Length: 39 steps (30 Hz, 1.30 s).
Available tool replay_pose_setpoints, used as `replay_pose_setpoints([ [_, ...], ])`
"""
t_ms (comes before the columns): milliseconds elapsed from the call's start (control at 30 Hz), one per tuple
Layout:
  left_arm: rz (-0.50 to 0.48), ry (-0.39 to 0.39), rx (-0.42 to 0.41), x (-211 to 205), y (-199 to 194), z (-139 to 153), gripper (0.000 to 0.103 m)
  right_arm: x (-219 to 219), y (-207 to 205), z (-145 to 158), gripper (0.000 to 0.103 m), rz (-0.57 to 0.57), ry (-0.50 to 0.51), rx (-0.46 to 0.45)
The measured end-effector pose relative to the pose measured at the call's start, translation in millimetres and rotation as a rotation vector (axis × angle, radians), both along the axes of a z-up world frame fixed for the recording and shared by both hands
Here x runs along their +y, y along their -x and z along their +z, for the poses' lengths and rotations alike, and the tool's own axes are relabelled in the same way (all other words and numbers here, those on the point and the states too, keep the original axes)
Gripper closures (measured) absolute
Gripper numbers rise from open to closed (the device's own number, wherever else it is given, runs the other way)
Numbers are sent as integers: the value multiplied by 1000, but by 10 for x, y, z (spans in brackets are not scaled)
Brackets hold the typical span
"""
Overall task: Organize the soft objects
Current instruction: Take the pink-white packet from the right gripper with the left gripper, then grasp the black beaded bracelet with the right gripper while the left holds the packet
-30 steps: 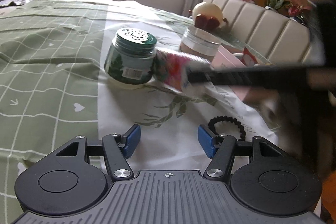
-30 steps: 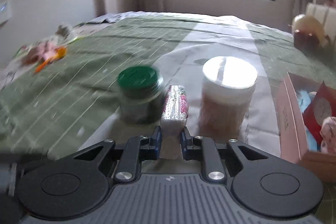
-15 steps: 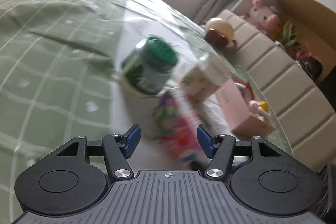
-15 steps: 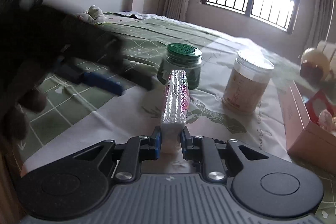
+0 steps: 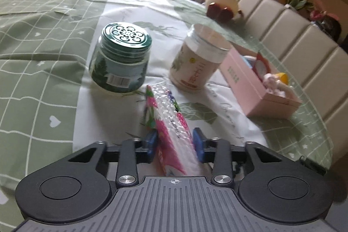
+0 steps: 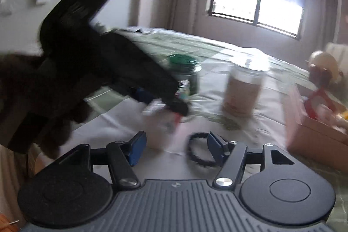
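The left claw [image 5: 174, 142] has just been closing and now pinches the tissue pack [image 5: 168, 121] between its pads; the right claw [image 6: 174, 145] has just been opening and stands spread, with nothing in it. The pack should be kept level and pinched gently. To its left stands the green jar [image 5: 120, 60], ahead the white jar [image 5: 198, 60], and at the right the pink box [image 5: 258, 88] lies open with free room above it, probably the goal.

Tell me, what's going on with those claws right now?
Left claw just closed on the tissue pack. Right claw just opened, empty. Black hair tie lies nearby, nothing blocking.
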<state>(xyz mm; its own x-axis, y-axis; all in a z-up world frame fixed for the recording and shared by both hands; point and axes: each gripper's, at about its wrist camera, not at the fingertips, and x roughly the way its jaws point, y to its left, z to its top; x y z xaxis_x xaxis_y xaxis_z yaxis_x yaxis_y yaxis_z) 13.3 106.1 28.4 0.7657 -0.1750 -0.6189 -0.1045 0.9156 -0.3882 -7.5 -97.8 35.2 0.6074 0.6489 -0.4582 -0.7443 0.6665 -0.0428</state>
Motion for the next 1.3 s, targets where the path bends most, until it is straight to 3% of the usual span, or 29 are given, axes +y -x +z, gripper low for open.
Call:
replay_pose_setpoints([
  [67,-1,2,-19,-11,64,3,78,-91,-105,2,40,-49,-2,18],
  [200,-3,-10,-37,-39,154,13,79,-104,-420,-92,43,-135,3,119],
  [300,-9,-22,-46,-47,213,19,79,-85,-632,-185,56,-150,-28,233],
  [433,-29,-57,-50,-124,254,10,80,-2,-651,-206,93,-152,32,218],
  [633,-42,-117,-19,-252,119,-42,78,-220,-450,-82,93,-142,61,164],
  [900,-67,-231,0,-438,52,-20,76,-543,-402,-161,93,-212,58,182],
  [1133,-50,-160,-14,-392,97,-101,73,-582,-339,-219,91,-222,40,173],
  [1200,-60,-160,-21,-402,124,-103,73,-606,-326,-217,88,-228,31,169],
  [1267,-74,-180,-32,-441,155,-105,73,-635,-314,-205,73,-238,15,157],
  [1300,-79,-186,-40,-459,170,-111,74,-655,-295,-191,70,-239,-1,148],
])
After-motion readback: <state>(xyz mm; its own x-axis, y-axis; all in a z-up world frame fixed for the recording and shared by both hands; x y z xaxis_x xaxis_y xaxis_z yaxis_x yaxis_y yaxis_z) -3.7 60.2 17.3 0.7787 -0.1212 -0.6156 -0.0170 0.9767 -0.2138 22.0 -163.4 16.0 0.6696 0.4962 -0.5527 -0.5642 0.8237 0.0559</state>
